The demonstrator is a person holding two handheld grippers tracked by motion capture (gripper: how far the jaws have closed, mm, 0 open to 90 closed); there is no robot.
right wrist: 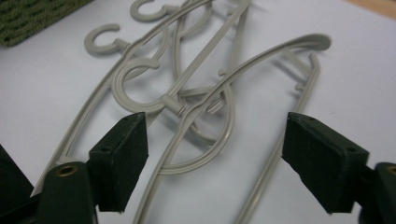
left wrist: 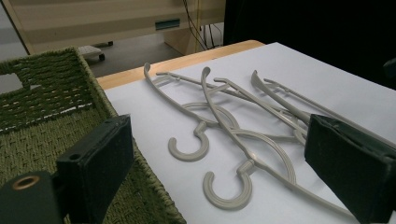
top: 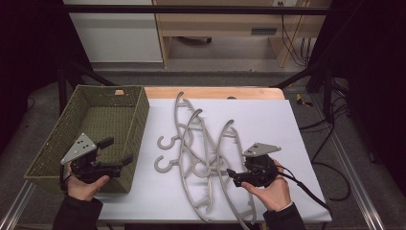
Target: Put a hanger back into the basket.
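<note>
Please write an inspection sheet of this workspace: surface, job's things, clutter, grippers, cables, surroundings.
Surface: white sheet covering a wooden table.
Job's things: pile of grey hangers, tangled, lying on the sheet; green woven basket at the left, nothing seen inside.
Clutter: nothing seen.
Grippers: left hand-held gripper open over the basket's near right corner; right hand-held gripper open at the pile, a hanger between its jaws, not pressed.
Cables: black cable trailing from the right hand-held gripper; more cables on the floor.
Surroundings: wooden furniture behind the table, dark sides.

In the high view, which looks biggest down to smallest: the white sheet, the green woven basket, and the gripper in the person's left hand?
1. White sheet, by far the largest.
2. Green woven basket.
3. Left gripper, the smallest, though it sits nearer the camera.
</note>
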